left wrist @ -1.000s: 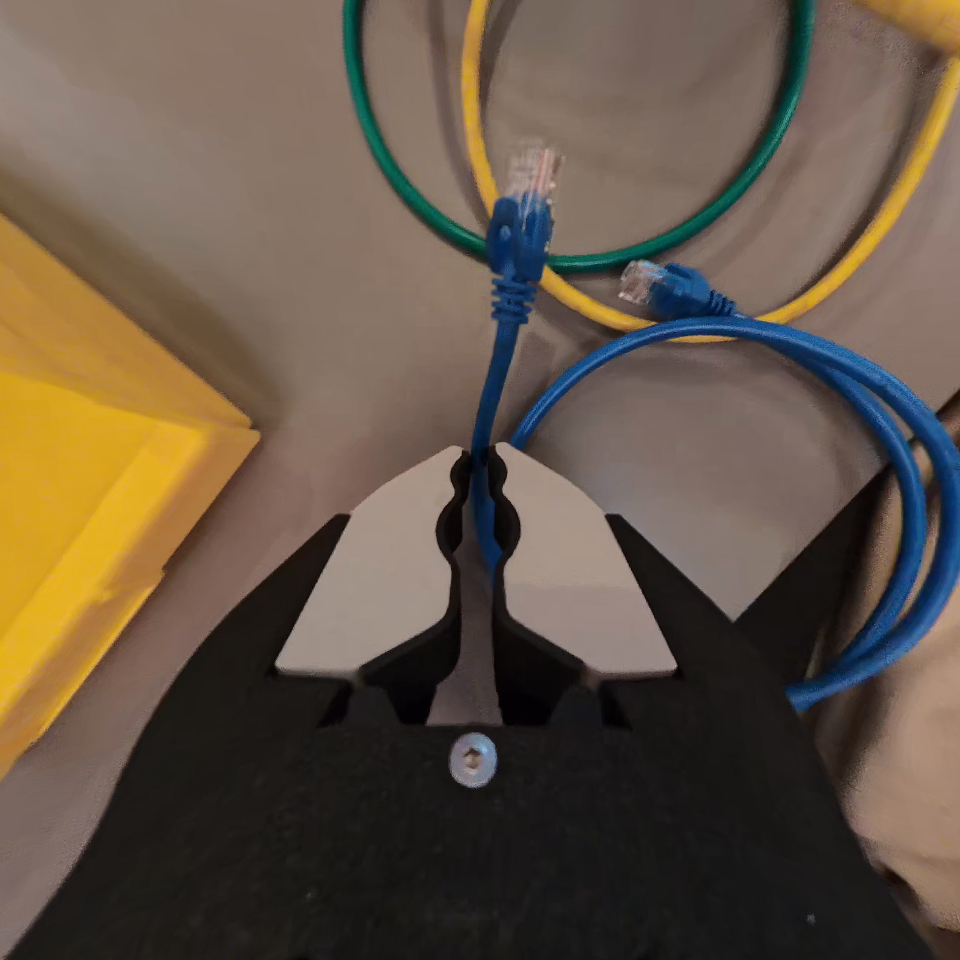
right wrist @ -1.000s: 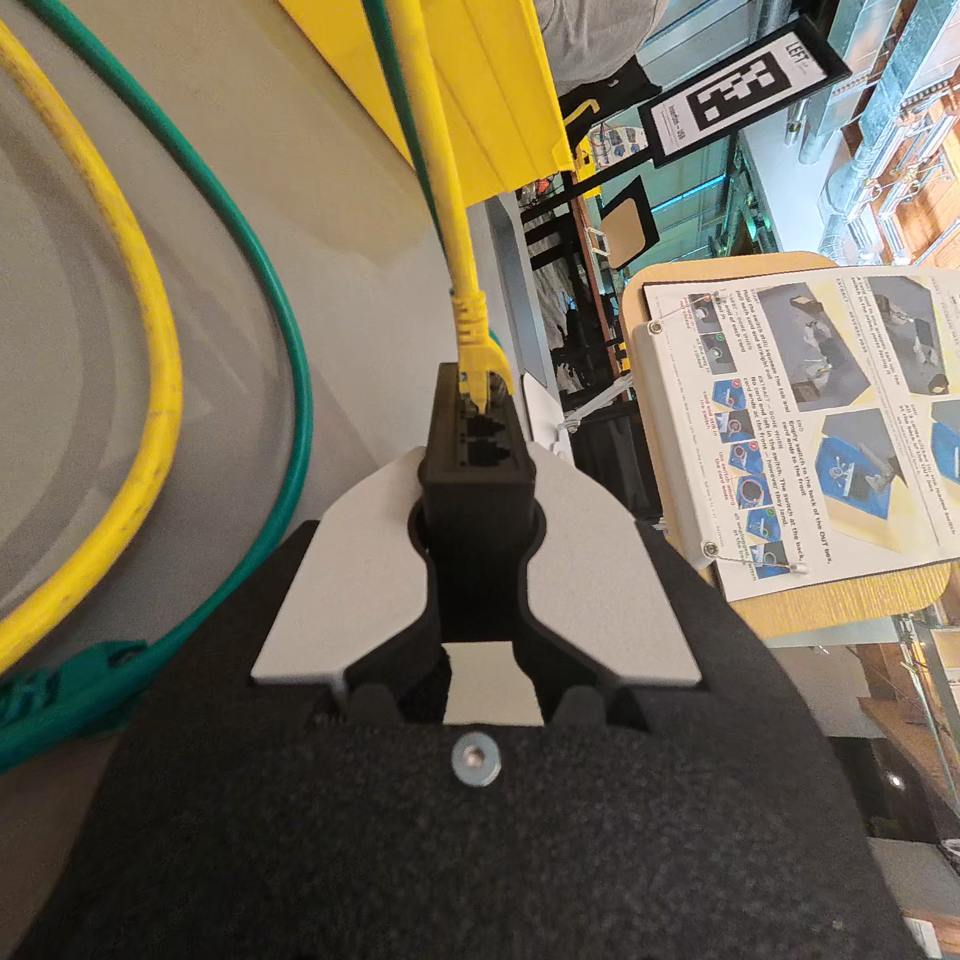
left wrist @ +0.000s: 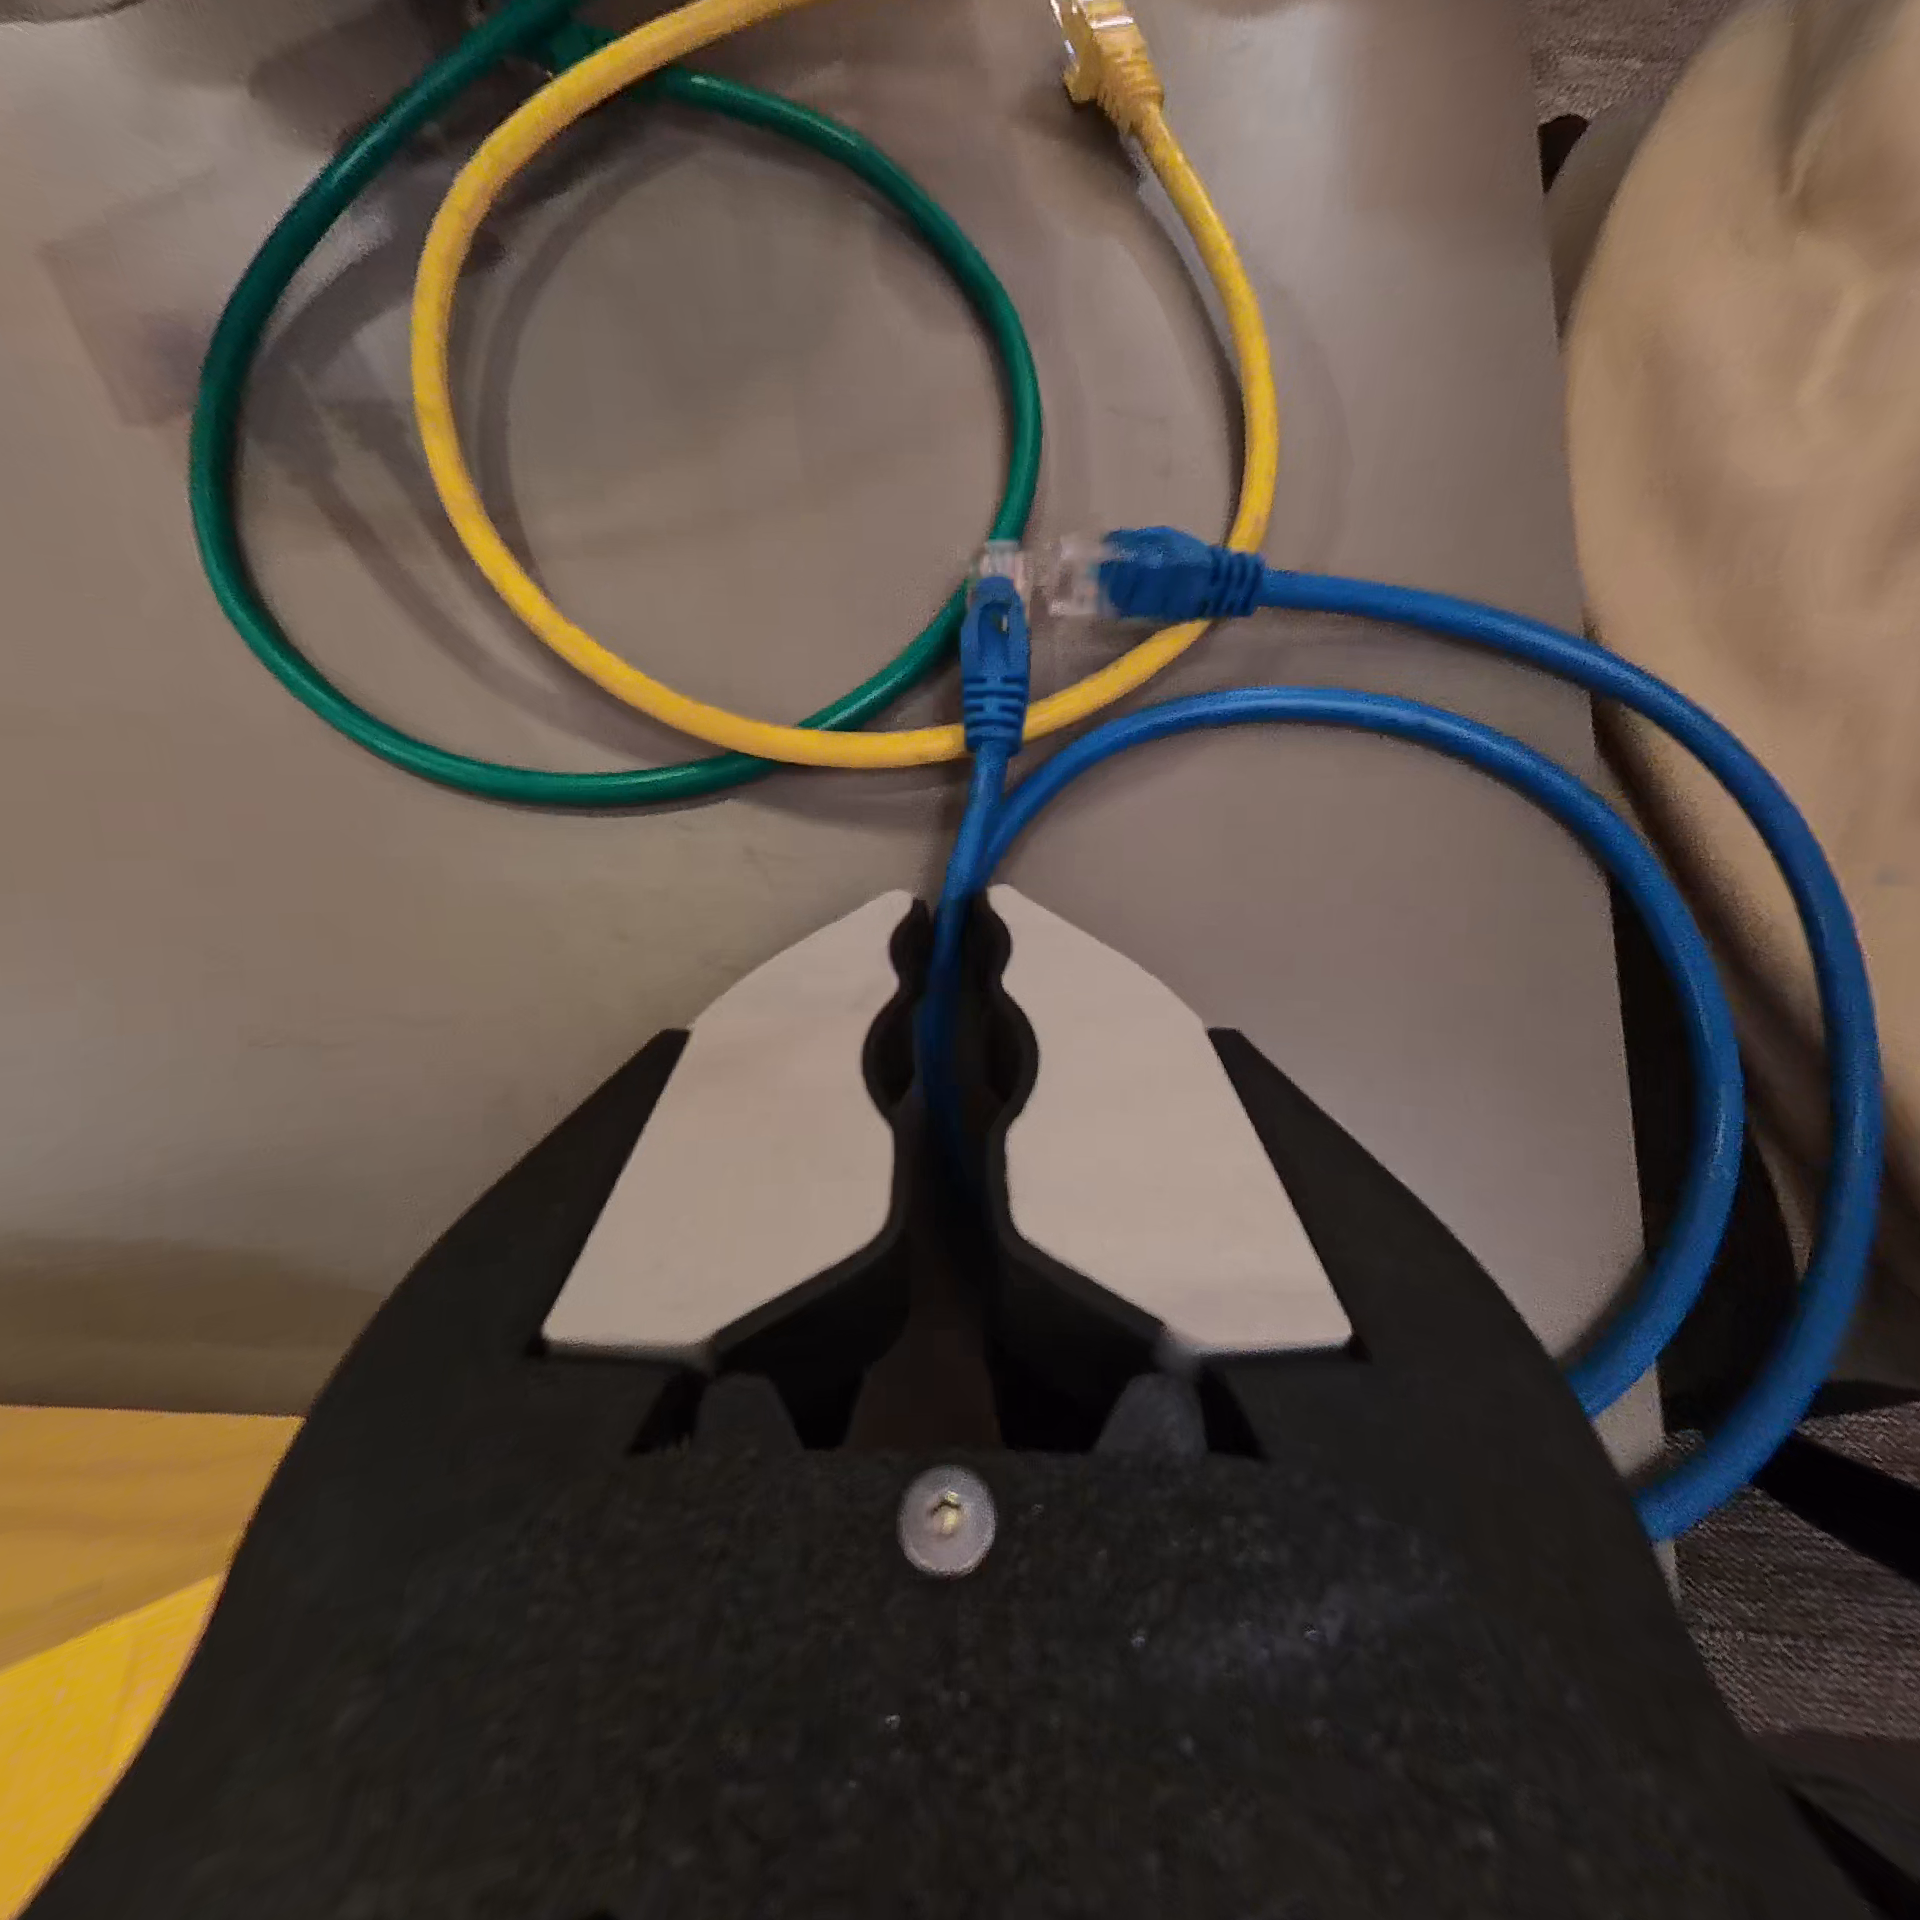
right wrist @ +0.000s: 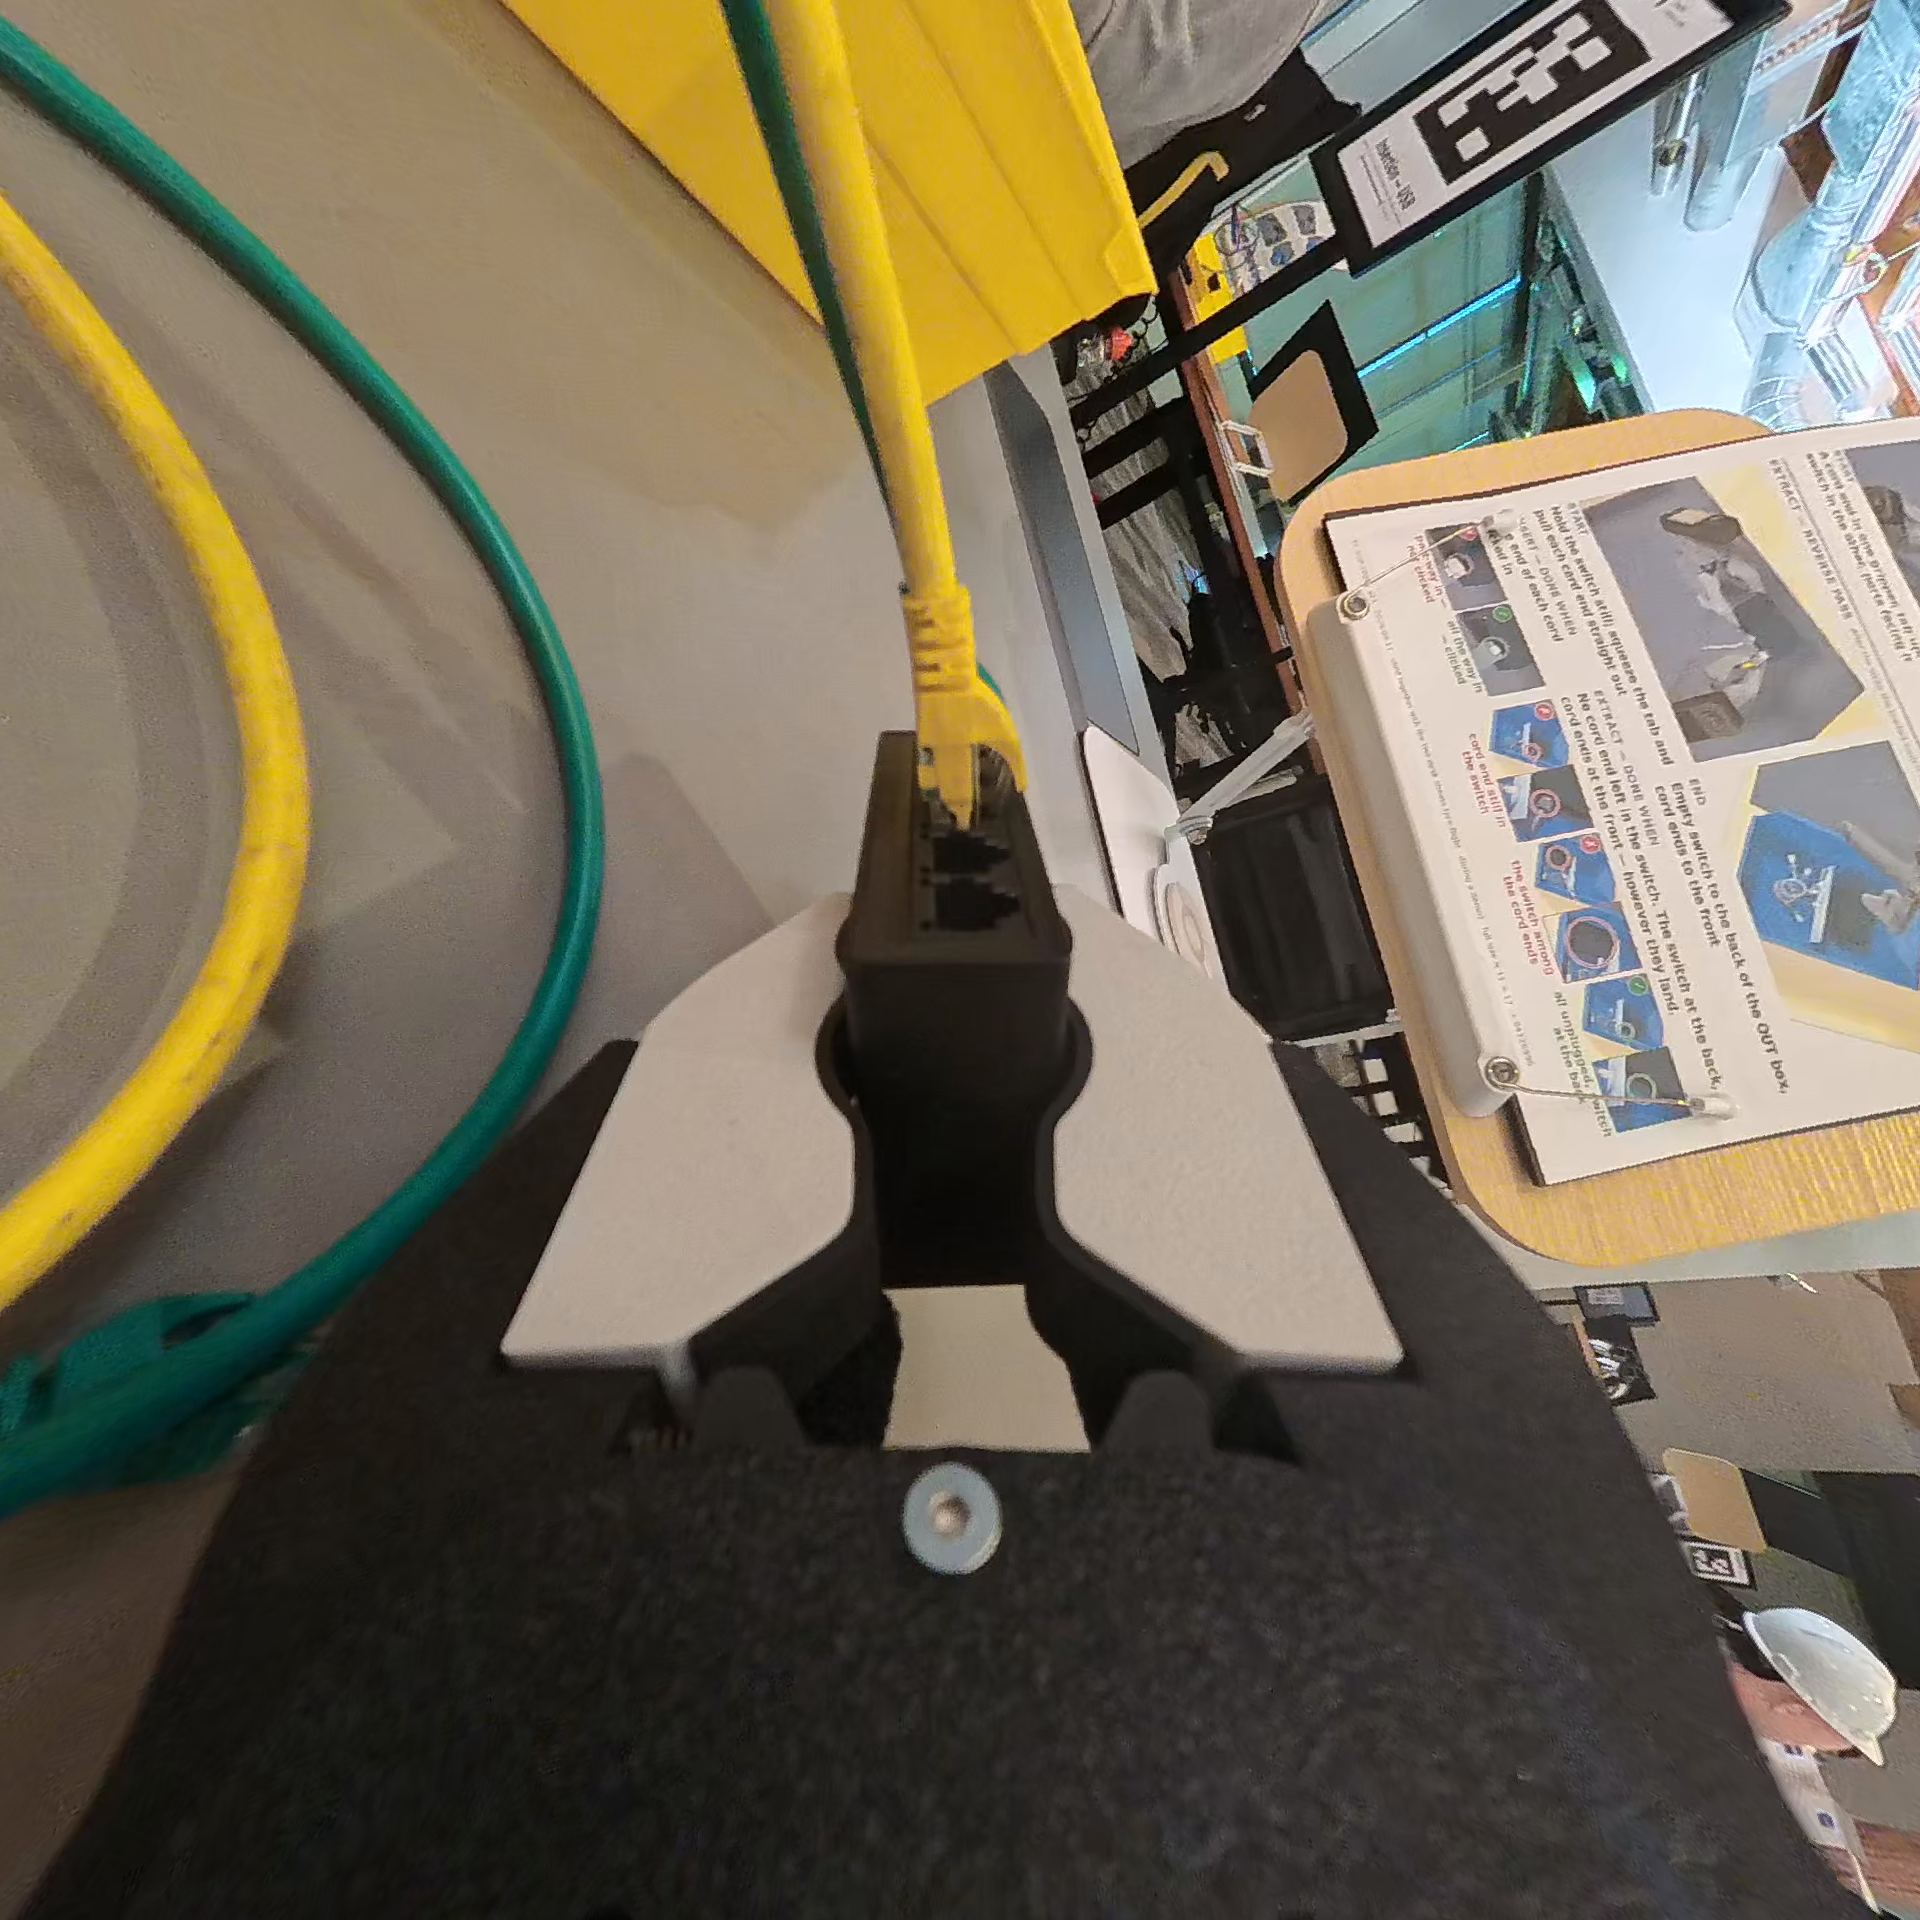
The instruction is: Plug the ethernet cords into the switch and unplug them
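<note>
My left gripper (left wrist: pixel 951 909) is shut on the blue ethernet cord (left wrist: pixel 1704 1039) a short way behind one plug (left wrist: pixel 995 644), which points away from me. The cord's other plug (left wrist: pixel 1143 574) lies beside it on the grey table. My right gripper (right wrist: pixel 951 935) is shut on the black switch (right wrist: pixel 951 914), its row of ports facing up. A yellow cord's plug (right wrist: pixel 951 717) sits in a far port. A green cord (right wrist: pixel 842 343) runs behind it to the switch; its plug is hidden. Two near ports are empty.
Loops of the yellow cord (left wrist: pixel 468 436) and green cord (left wrist: pixel 249 582) lie on the table, with a loose yellow plug (left wrist: pixel 1107 47) at the far edge. A yellow bin (right wrist: pixel 935 177) stands beyond the switch and shows at lower left (left wrist: pixel 94 1558). An instruction sheet on a stand (right wrist: pixel 1662 810) is at right.
My left gripper has pulled back and turned with the blue cord; both cord loops now show in full and the yellow bin has slid to the lower left. The right gripper and switch hardly moved.
</note>
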`<act>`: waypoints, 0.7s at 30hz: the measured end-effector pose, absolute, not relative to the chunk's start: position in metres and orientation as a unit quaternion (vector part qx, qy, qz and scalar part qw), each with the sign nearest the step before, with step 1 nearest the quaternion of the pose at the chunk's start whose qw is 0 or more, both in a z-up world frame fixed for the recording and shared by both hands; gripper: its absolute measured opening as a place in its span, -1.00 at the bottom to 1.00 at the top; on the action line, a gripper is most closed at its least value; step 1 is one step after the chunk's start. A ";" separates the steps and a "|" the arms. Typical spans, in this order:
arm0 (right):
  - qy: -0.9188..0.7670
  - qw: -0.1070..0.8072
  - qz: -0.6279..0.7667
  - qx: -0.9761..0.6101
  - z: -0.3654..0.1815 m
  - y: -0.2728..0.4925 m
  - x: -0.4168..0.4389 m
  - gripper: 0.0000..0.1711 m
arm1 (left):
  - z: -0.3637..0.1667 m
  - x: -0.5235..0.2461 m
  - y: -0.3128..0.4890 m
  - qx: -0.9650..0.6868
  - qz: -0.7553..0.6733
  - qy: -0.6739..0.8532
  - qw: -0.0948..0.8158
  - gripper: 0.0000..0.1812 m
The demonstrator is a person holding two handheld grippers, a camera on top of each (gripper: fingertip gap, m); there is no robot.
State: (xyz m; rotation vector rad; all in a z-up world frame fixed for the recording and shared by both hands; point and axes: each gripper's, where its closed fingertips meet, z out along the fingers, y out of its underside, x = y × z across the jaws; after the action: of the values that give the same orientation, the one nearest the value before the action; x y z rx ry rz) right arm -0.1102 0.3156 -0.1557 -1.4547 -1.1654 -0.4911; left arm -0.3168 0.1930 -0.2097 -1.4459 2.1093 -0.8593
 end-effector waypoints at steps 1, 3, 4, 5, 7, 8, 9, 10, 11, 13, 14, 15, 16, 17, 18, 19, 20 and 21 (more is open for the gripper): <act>-0.496 0.570 -0.208 -0.621 -0.156 0.316 -0.110 -0.64 | -0.210 -0.317 0.193 -0.523 -0.314 0.762 0.218 -0.92; -0.497 0.569 -0.209 -0.621 -0.156 0.316 -0.110 -0.64 | -0.209 -0.317 0.193 -0.527 -0.315 0.759 0.218 -0.92; -0.497 0.568 -0.209 -0.621 -0.157 0.316 -0.110 -0.64 | -0.209 -0.317 0.194 -0.528 -0.314 0.757 0.220 -0.92; -0.498 0.567 -0.209 -0.621 -0.157 0.316 -0.110 -0.64 | -0.209 -0.317 0.194 -0.531 -0.314 0.755 0.221 -0.93; -0.499 0.566 -0.211 -0.621 -0.158 0.316 -0.110 -0.64 | -0.208 -0.318 0.192 -0.539 -0.324 0.749 0.211 -0.92; -0.500 0.565 -0.210 -0.622 -0.158 0.316 -0.110 -0.64 | -0.206 -0.318 0.190 -0.542 -0.334 0.743 0.206 -0.92; -0.500 0.564 -0.211 -0.622 -0.159 0.316 -0.110 -0.64 | -0.203 -0.318 0.189 -0.546 -0.345 0.736 0.202 -0.92; -0.500 0.564 -0.211 -0.622 -0.159 0.316 -0.110 -0.65 | -0.201 -0.319 0.190 -0.552 -0.352 0.730 0.198 -0.93; -0.500 0.564 -0.210 -0.622 -0.159 0.316 -0.110 -0.65 | -0.200 -0.320 0.191 -0.558 -0.354 0.725 0.194 -0.93; -0.500 0.564 -0.208 -0.624 -0.159 0.316 -0.110 -0.65 | -0.202 -0.324 0.195 -0.565 -0.347 0.723 0.195 -0.92; -0.500 0.563 -0.209 -0.624 -0.159 0.316 -0.110 -0.65 | -0.202 -0.325 0.196 -0.564 -0.343 0.724 0.202 -0.92; -0.500 0.563 -0.208 -0.624 -0.159 0.316 -0.111 -0.65 | -0.202 -0.325 0.196 -0.561 -0.342 0.725 0.208 -0.92; -0.501 0.562 -0.208 -0.624 -0.160 0.316 -0.111 -0.65 | -0.201 -0.325 0.195 -0.558 -0.343 0.725 0.214 -0.92; -0.501 0.562 -0.208 -0.624 -0.160 0.316 -0.111 -0.65 | -0.200 -0.325 0.195 -0.556 -0.342 0.725 0.220 -0.92; -0.501 0.562 -0.208 -0.624 -0.160 0.316 -0.111 -0.64 | -0.200 -0.324 0.195 -0.556 -0.340 0.725 0.224 -0.92; -0.501 0.561 -0.208 -0.625 -0.160 0.316 -0.111 -0.64 | -0.201 -0.324 0.196 -0.557 -0.336 0.725 0.228 -0.92; -0.501 0.561 -0.209 -0.625 -0.160 0.316 -0.111 -0.64 | -0.201 -0.324 0.196 -0.557 -0.333 0.725 0.230 -0.92; -0.502 0.561 -0.209 -0.625 -0.160 0.316 -0.111 -0.64 | -0.202 -0.324 0.196 -0.556 -0.332 0.726 0.232 -0.92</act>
State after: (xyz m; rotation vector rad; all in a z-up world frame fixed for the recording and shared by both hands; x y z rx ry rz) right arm -0.1106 0.3158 -0.1605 -1.4722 -1.1817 -0.4925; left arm -0.3244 0.1962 -0.2016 -1.5271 1.9949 -0.9119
